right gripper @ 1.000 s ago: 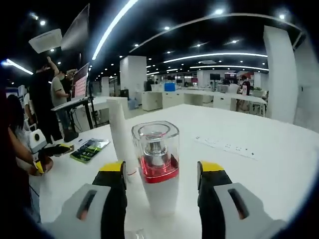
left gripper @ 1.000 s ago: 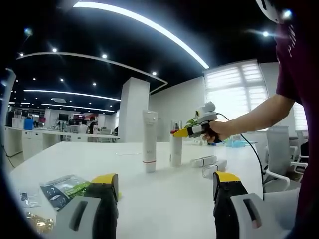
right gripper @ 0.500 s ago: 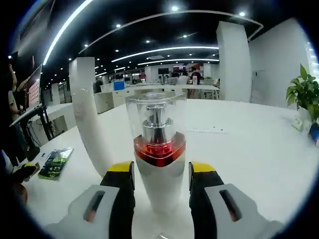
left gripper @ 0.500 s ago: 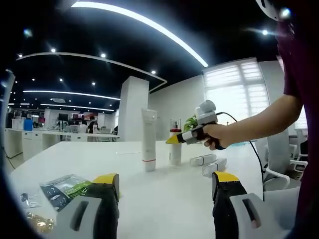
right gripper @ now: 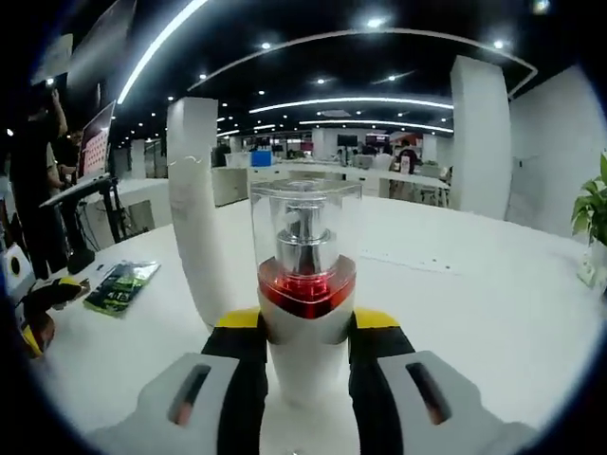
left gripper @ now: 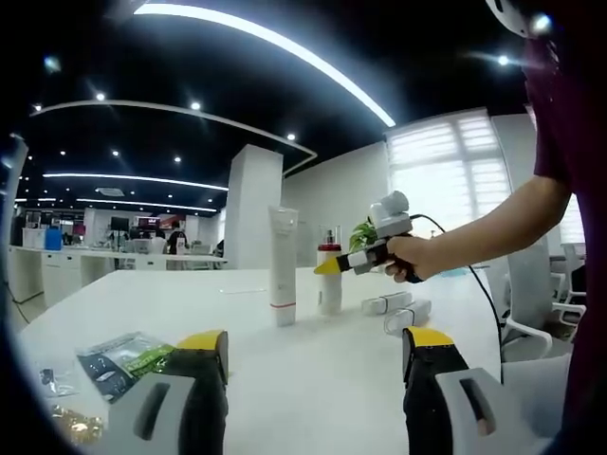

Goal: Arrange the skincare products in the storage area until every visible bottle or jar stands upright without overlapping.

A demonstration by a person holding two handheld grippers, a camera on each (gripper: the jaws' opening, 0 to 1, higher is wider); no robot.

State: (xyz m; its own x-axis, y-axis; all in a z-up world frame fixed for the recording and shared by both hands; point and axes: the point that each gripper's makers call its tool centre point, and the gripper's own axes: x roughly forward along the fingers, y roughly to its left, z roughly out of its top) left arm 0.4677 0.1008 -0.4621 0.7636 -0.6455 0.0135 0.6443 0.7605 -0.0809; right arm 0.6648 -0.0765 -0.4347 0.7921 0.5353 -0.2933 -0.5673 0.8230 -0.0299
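In the left gripper view, our left gripper (left gripper: 311,365) hangs wide open and empty over the white worktop (left gripper: 285,360). Far ahead stand a tall white tube (left gripper: 283,266) and, just right of it, a pump bottle (left gripper: 329,279) held by the right gripper (left gripper: 334,265). Two bottles (left gripper: 396,311) lie flat further right.

In the right gripper view, the right gripper (right gripper: 305,327) presses closed against the upright pump bottle (right gripper: 305,284). The tube (right gripper: 197,218) stands just left, and a green packet (right gripper: 121,284) lies at far left.
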